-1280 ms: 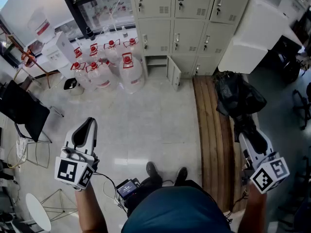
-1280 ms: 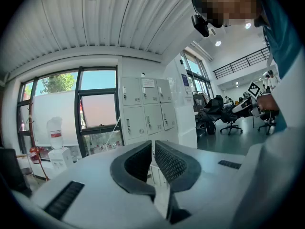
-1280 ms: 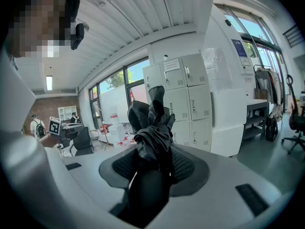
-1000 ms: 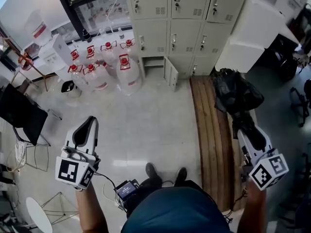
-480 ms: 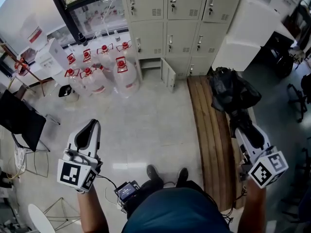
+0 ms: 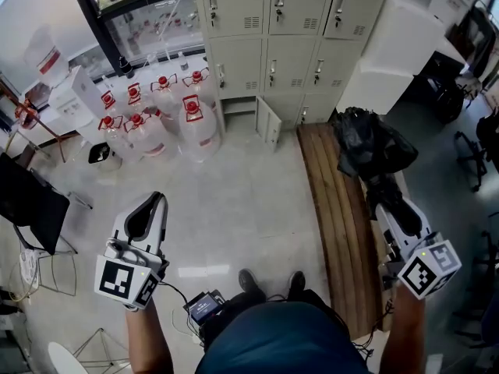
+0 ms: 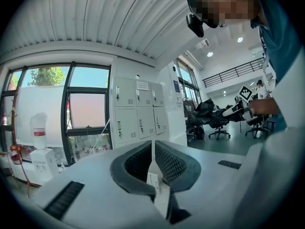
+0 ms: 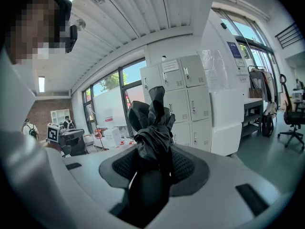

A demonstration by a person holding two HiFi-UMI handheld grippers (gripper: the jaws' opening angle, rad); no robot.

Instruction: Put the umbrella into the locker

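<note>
Left gripper: empty, fingers closed tip to tip with nothing between them. Right gripper: fingers clamped on the dark lower end of the umbrella, whose black cloth bunches loose and stands out past the fingertips. In the head view the umbrella juts forward from that gripper above the far end of the slatted wooden counter, apparently carried clear of it. Judgement: light; stiff along the core, but the cloth is soft, floppy and unstrapped, so the folds may snag on a door edge. Best held on the firm stem end, not the cloth. Farther off, water jugs stand on the floor at left. At the wall, the lockers, with one bottom door ajar, are well apart from the umbrella.
</note>
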